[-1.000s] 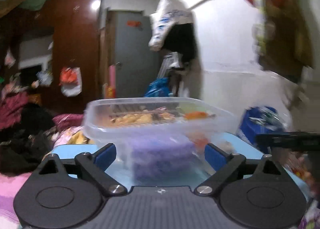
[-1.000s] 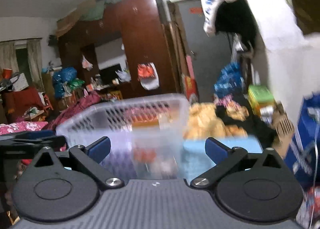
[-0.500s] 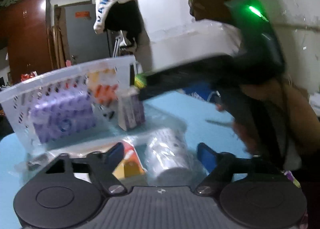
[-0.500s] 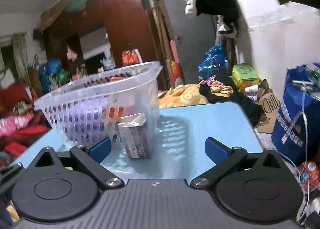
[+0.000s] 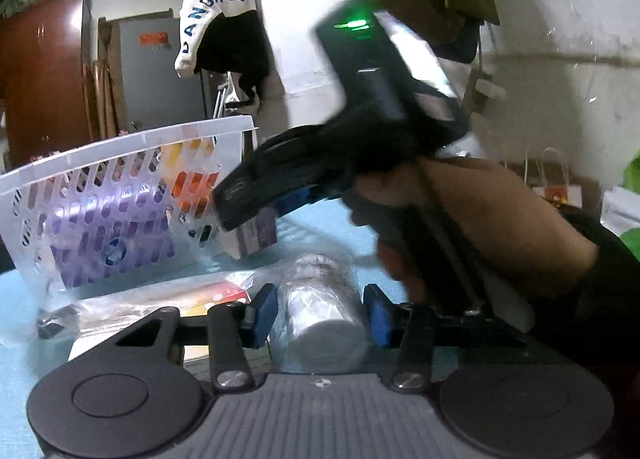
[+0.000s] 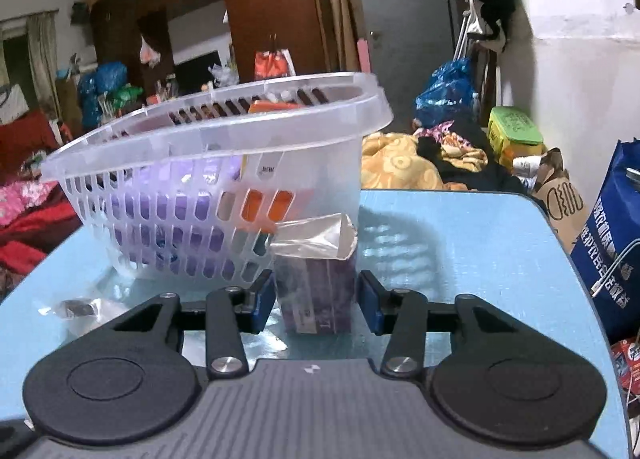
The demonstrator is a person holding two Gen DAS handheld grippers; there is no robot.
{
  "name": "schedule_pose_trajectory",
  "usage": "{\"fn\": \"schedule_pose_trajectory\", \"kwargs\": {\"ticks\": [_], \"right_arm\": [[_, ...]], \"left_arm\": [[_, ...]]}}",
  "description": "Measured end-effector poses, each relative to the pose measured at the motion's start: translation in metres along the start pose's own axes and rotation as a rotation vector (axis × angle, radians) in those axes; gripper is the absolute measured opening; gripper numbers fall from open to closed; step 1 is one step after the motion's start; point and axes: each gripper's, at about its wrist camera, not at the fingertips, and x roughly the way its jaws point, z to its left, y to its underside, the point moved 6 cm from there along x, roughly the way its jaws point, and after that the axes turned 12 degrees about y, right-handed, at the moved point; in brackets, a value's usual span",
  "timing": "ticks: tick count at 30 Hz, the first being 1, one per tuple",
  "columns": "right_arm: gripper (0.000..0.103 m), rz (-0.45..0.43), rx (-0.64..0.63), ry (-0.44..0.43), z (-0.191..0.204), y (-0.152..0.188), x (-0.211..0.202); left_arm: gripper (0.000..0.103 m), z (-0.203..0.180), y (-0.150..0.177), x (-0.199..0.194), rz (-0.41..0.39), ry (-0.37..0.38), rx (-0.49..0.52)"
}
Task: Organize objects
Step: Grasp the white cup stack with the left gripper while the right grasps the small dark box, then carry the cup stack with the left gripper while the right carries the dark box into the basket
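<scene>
left hand-held gripper: we see its blue pads set either side of a wrapped white roll lying on the bench; whether they press on it or leave a sliver of space we cannot tell.
right hand-held gripper: its pads sit either side of a purple packet with a silvery torn top, standing upright on the bench; whether they touch it we cannot tell.
flat clear bag: it lies just left of the roll, red and yellow inside.
small dark wrapped piece: on the bench, to our left.
basket: clear, slotted, just behind the purple packet, holding purple and orange packs.
right hand: in the left view it grips the other tool above the packet.
beyond: bedding and a blue bag past the bench edge.
</scene>
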Motion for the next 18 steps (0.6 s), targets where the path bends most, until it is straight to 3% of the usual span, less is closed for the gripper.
{"fn": "schedule_pose_trajectory", "kwargs": {"ticks": [10, 18], "right_arm": [[0.047, -0.09, 0.011, 0.021, -0.017, -0.001, -0.042], [0.047, -0.144, 0.039, -0.009, -0.022, -0.007, -0.066]], "left_arm": [[0.05, -0.007, -0.003, -0.011, -0.06, 0.025, 0.04], [0.05, 0.023, -0.013, -0.052, -0.165, -0.013, -0.004]]}}
